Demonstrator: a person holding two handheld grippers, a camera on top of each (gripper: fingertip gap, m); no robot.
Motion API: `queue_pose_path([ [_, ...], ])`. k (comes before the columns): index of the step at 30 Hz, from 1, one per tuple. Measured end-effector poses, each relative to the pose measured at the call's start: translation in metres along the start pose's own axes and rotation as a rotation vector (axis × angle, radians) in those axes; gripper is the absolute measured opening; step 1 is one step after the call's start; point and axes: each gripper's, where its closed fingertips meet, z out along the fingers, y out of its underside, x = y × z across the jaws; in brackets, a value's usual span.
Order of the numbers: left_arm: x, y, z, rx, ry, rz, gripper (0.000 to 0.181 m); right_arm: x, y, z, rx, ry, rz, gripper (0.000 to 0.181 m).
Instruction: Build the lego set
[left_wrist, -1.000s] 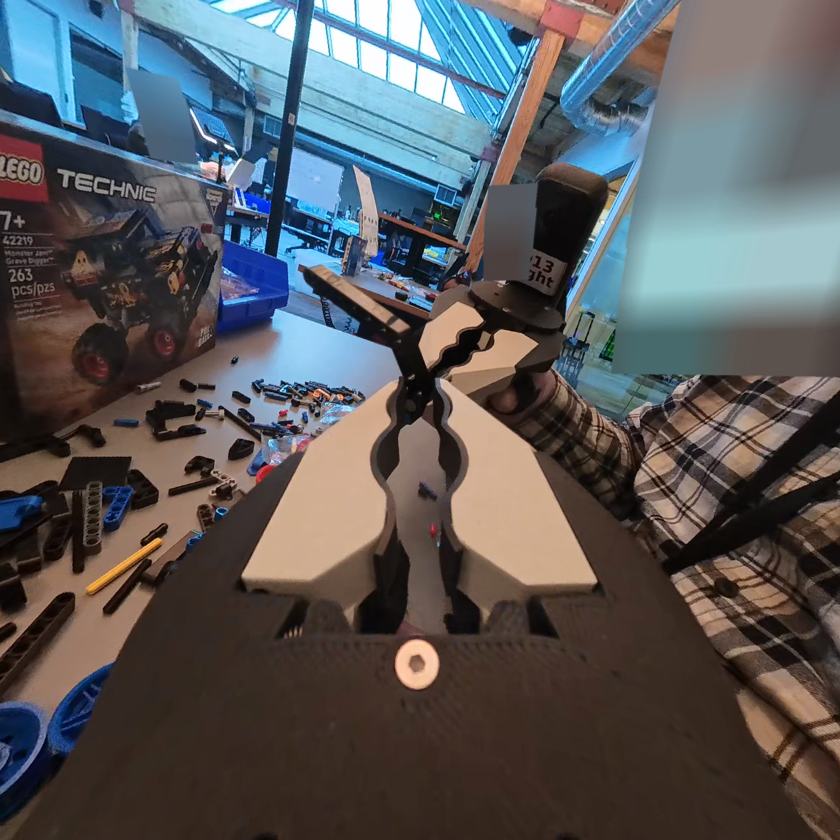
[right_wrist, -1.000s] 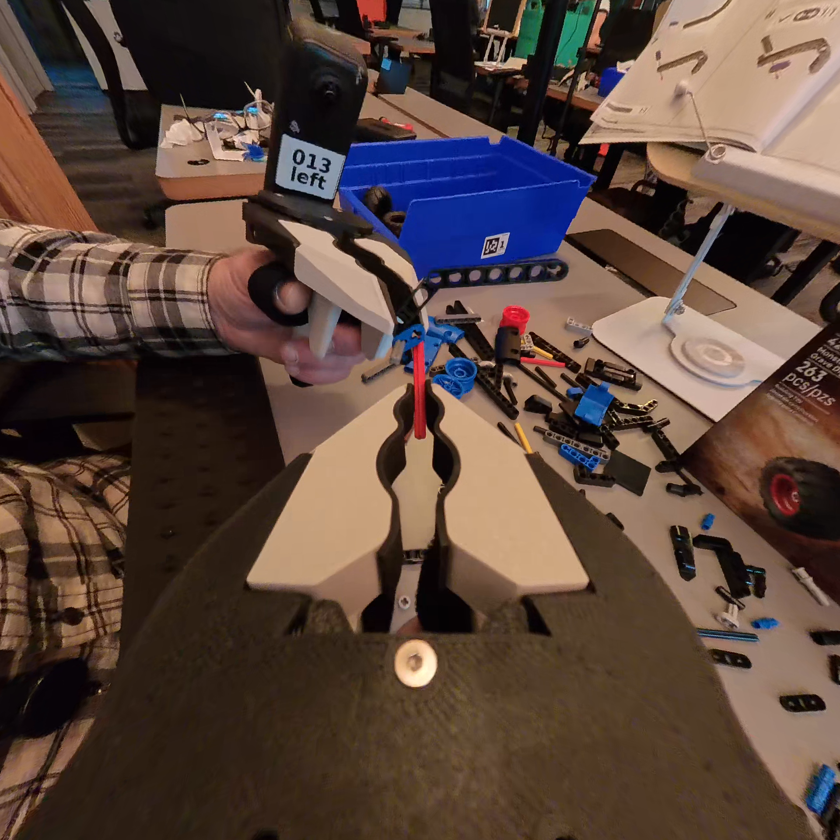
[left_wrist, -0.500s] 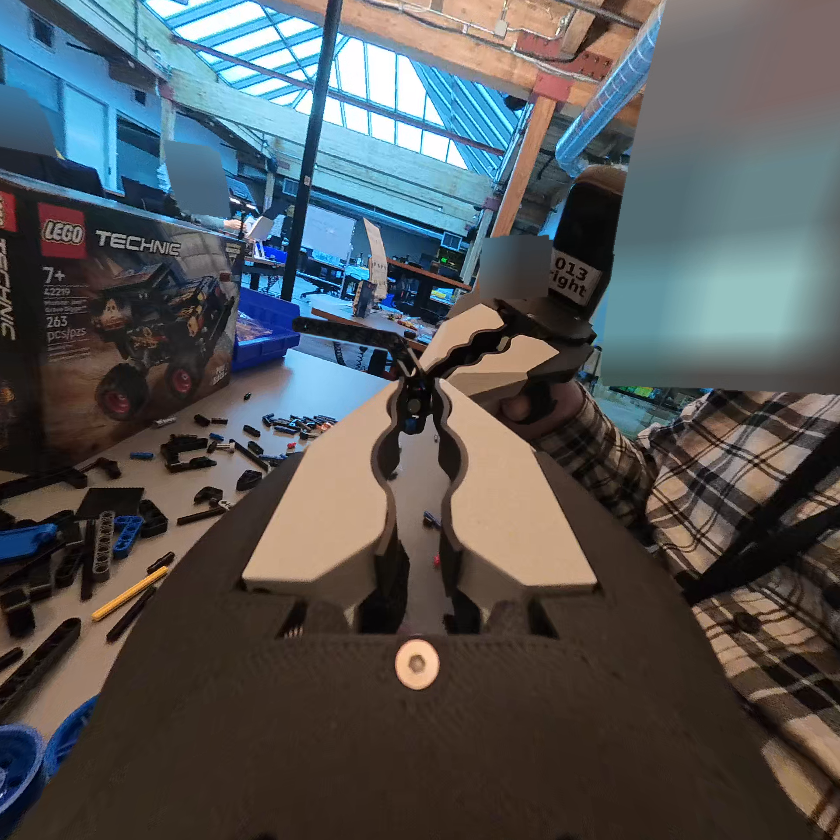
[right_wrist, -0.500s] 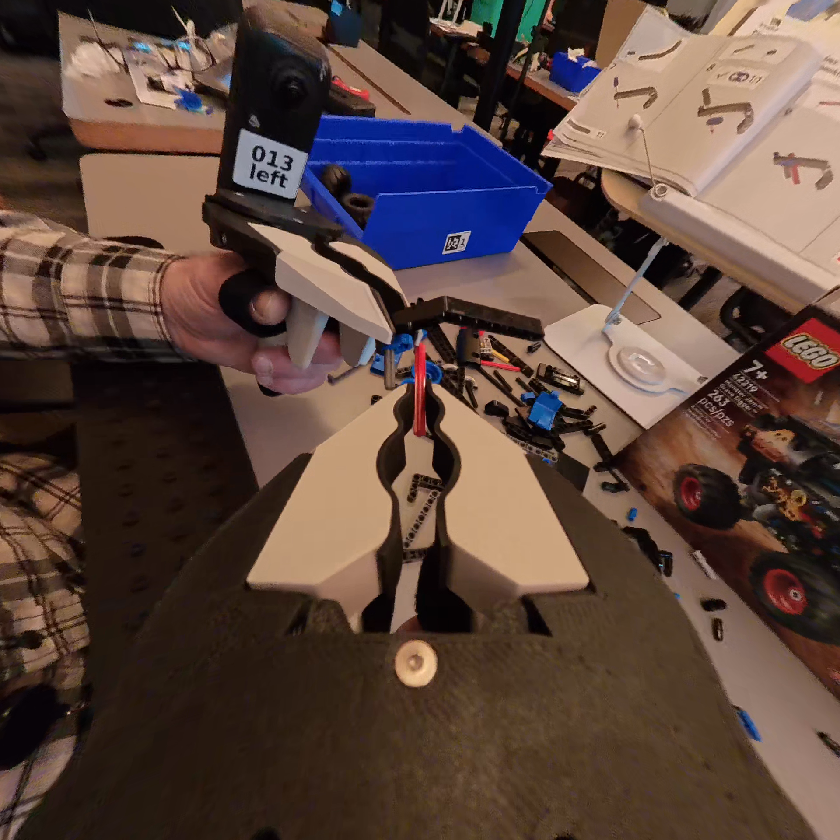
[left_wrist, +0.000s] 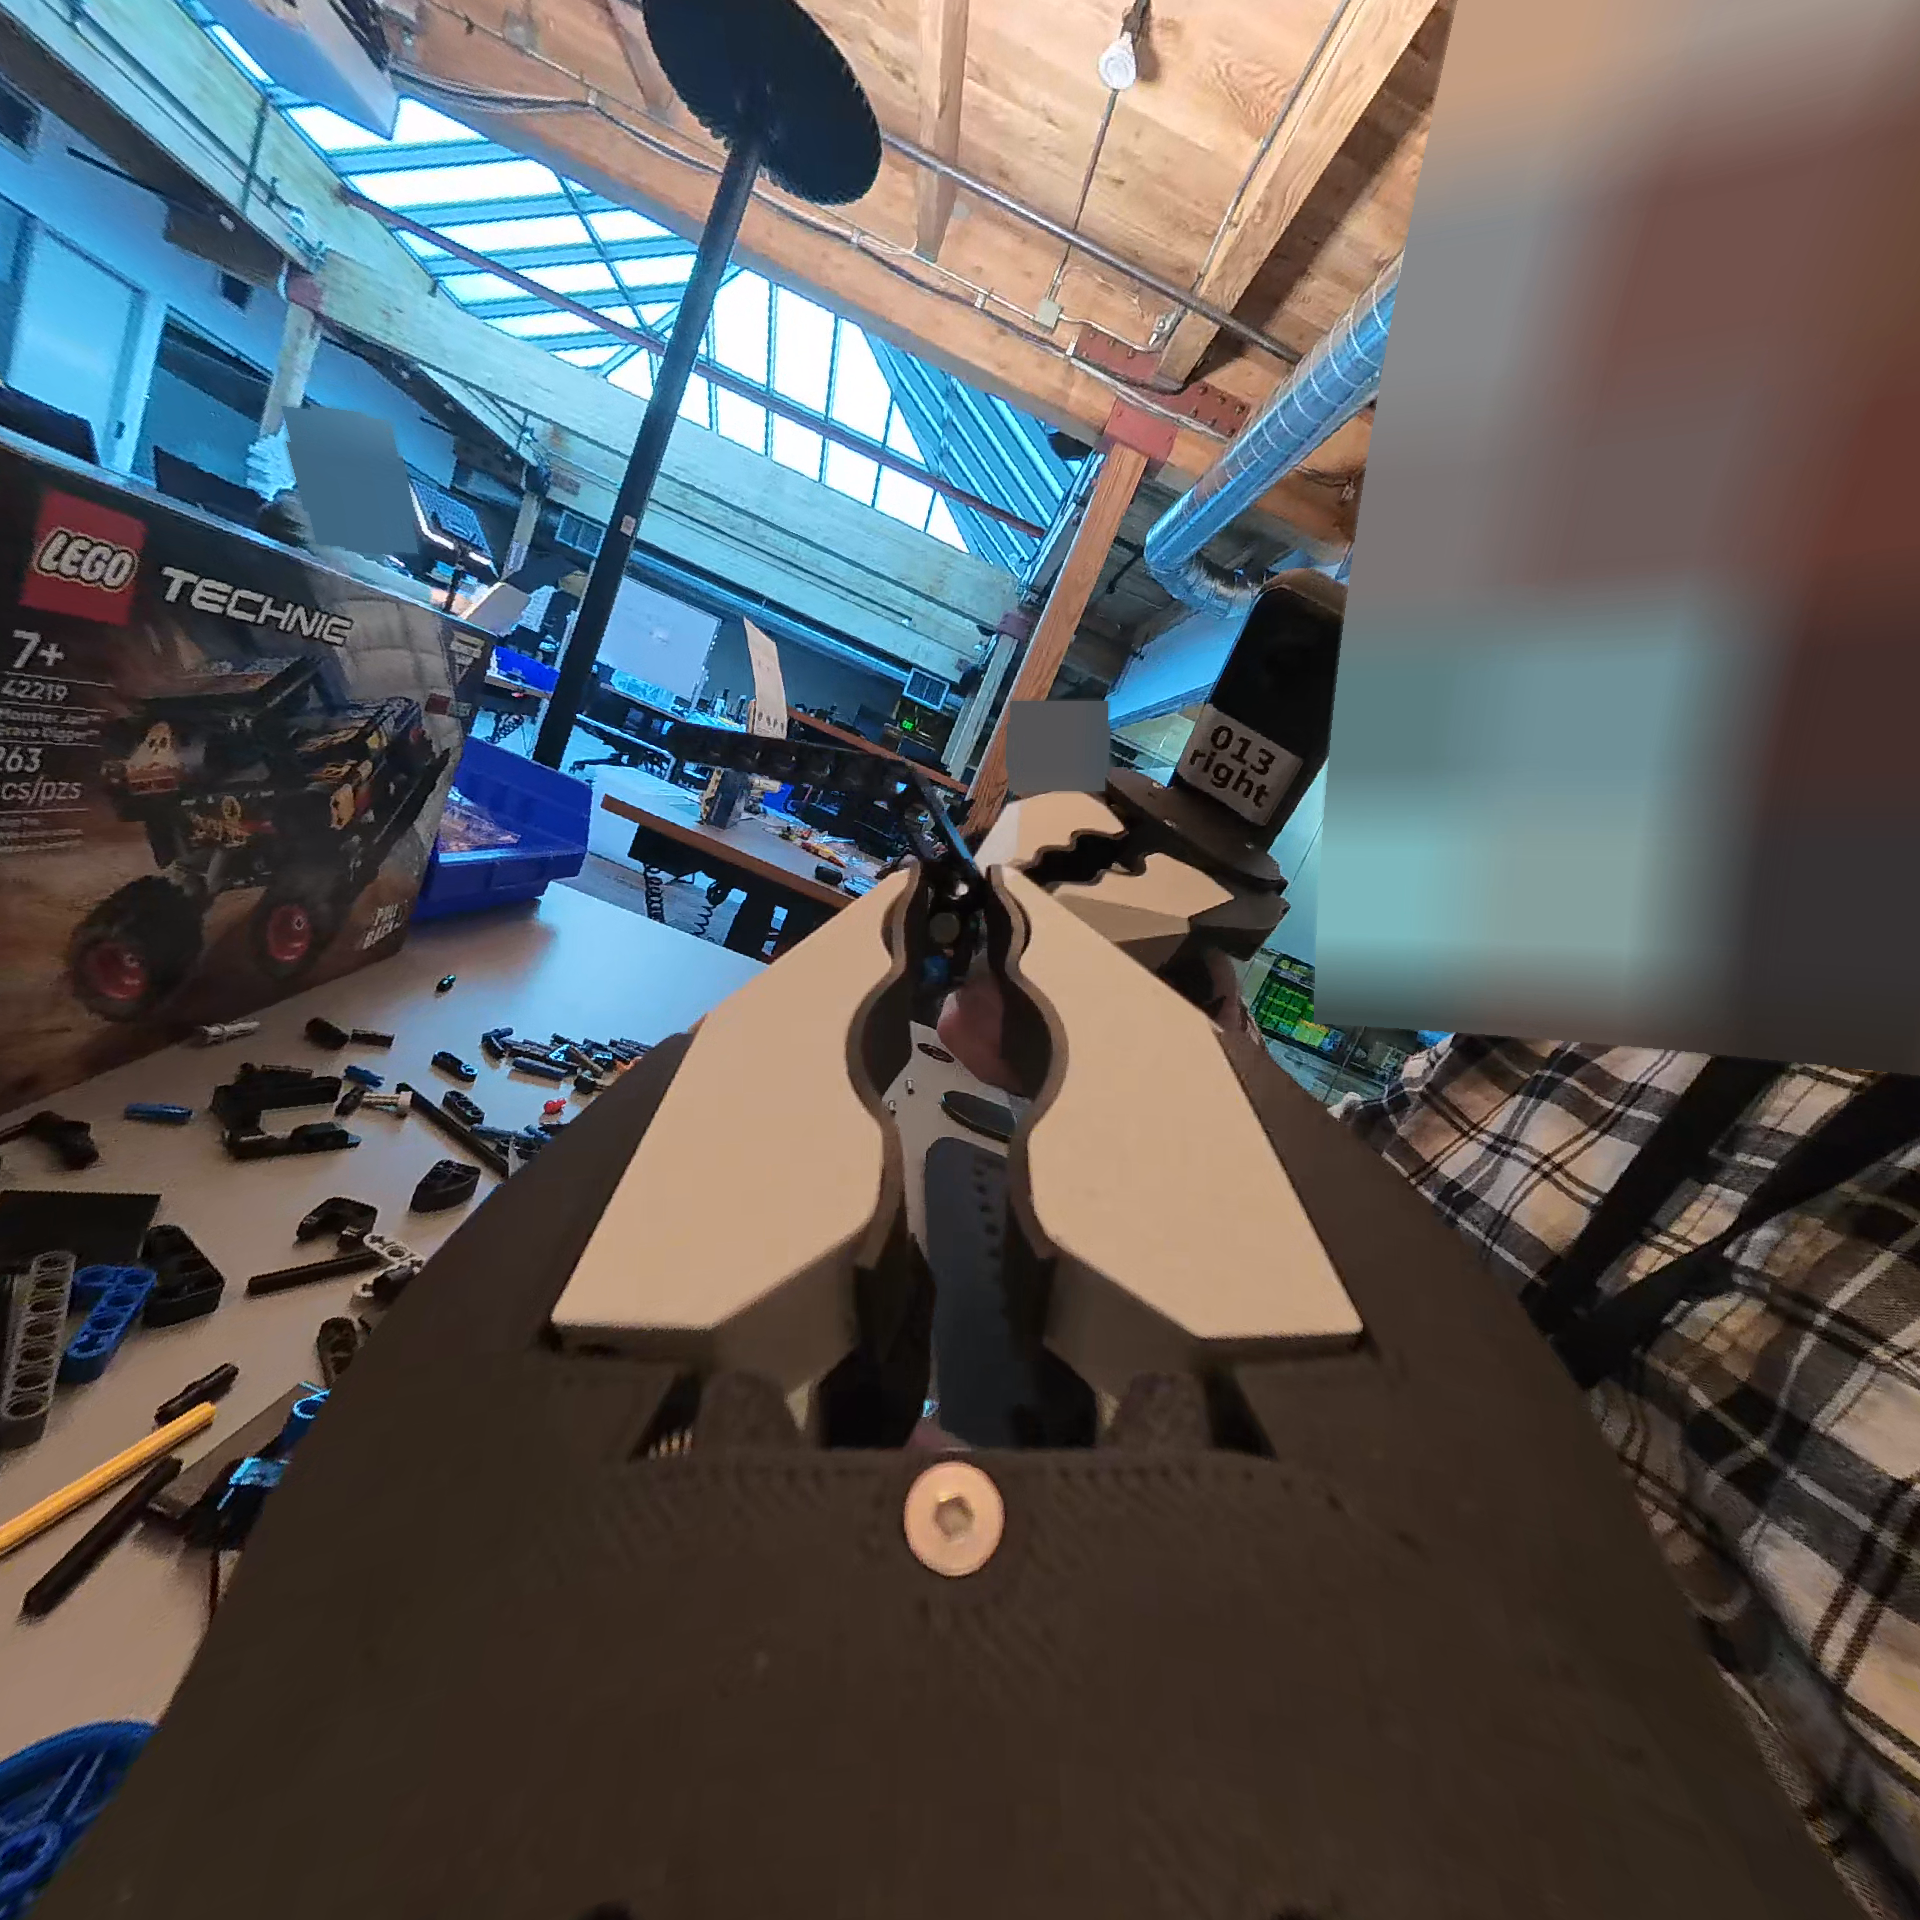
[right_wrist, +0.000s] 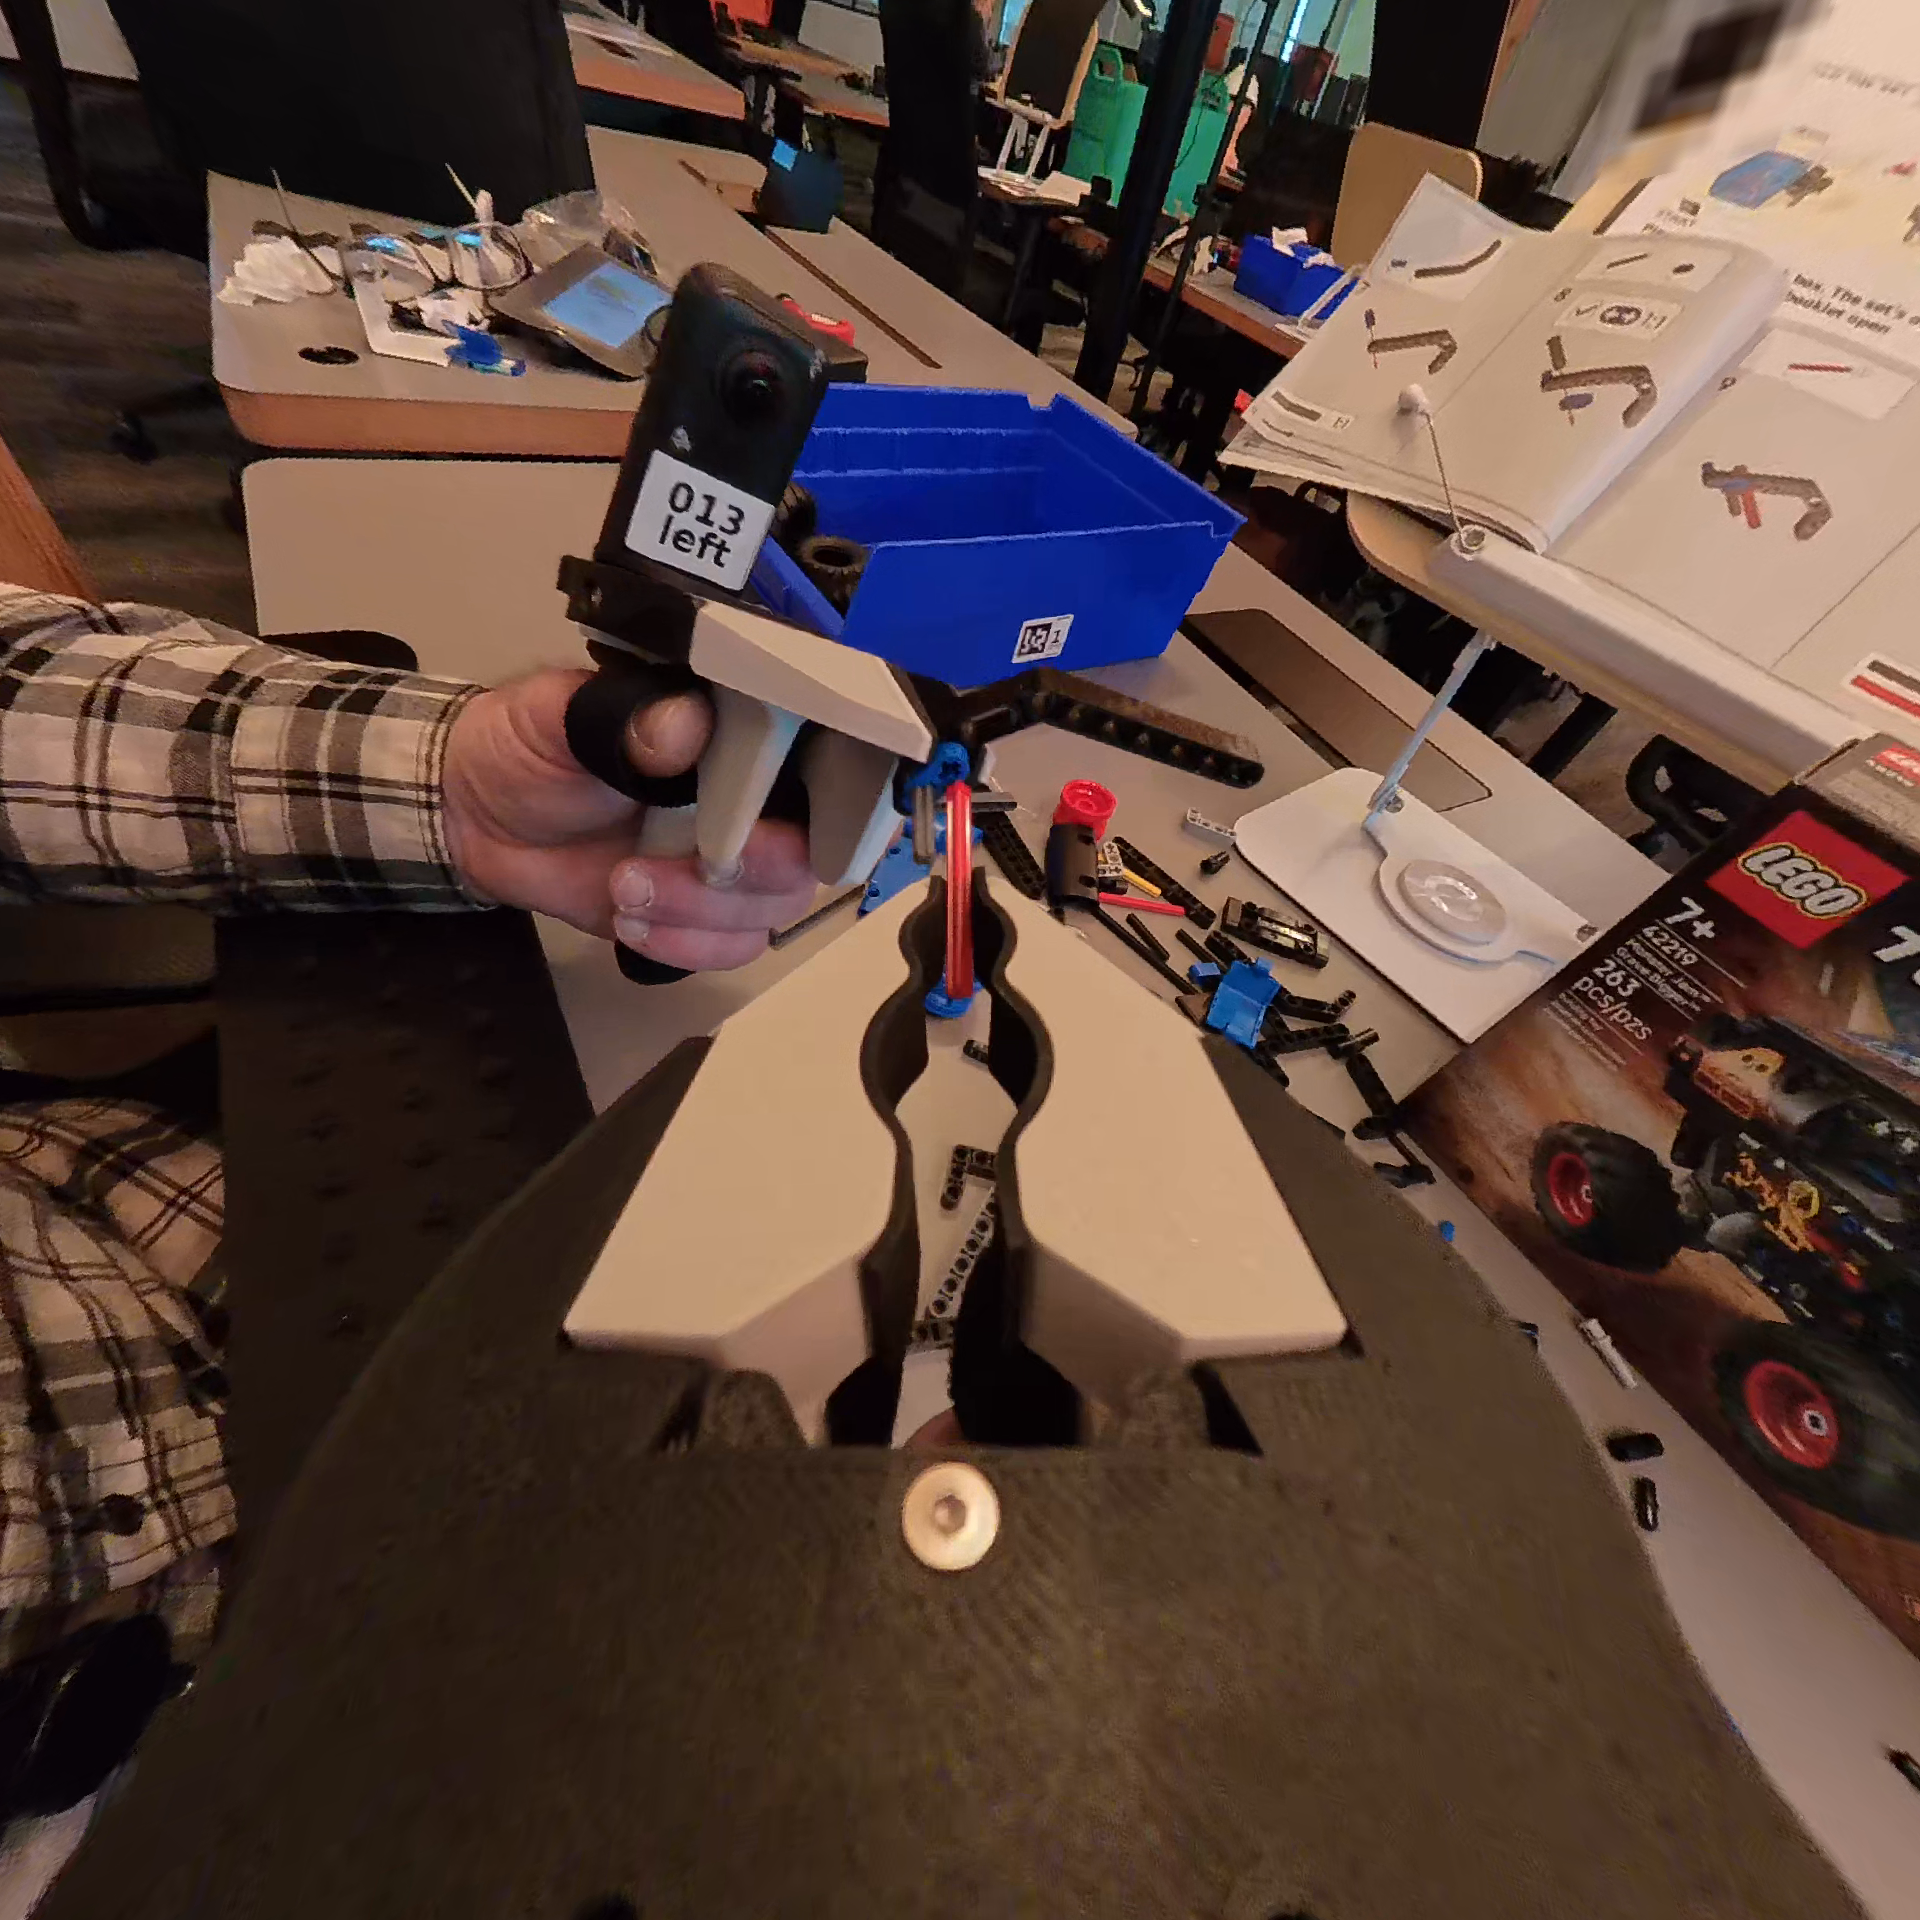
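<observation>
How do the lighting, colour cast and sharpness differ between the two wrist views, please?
Left wrist view: cool and bright, daylight from the skylights, loose parts near the left edge slightly soft, wide-angle bending of the pole. Right wrist view: dim and warm, red axle sharp in the right gripper, instruction booklet smeared at the top-right corner.

- White printed sticker (right_wrist: 694, 520) on the left hand-held gripper (right_wrist: 909, 774); another (left_wrist: 1236, 774) on the right hand-held gripper (left_wrist: 992, 847).
- Branded set box (left_wrist: 208, 779), far left on the table (left_wrist: 582, 966).
- Small code label (right_wrist: 1042, 638) on the blue bin (right_wrist: 987, 540).
- Printed instruction booklet (right_wrist: 1558, 364), far right.

Left claw (left_wrist: 954, 902) and right claw (right_wrist: 958, 914) both clamped shut, tips nearly meeting mid-air, each hand-held.
</observation>
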Motion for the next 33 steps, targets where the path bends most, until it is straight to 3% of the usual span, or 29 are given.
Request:
queue_pose_path([
  [13, 0.0014, 0.0022, 0.0034, -0.023, -0.001, 0.038, 0.008, 0.001, -0.0029, -0.0034, -0.026, 0.0, -0.11, 0.002],
  [25, -0.0015, 0.0016, 0.0046, -0.027, -0.005, 0.002, 0.008, 0.007, -0.001, -0.0014, -0.128, 0.204, -0.567, 0.002],
  [33, -0.0011, 0.0, 0.0056, -0.019, -0.003, 0.001, 0.009, 0.0067, -0.0063, -0.0031, -0.117, 0.256, -0.639, 0.002],
])
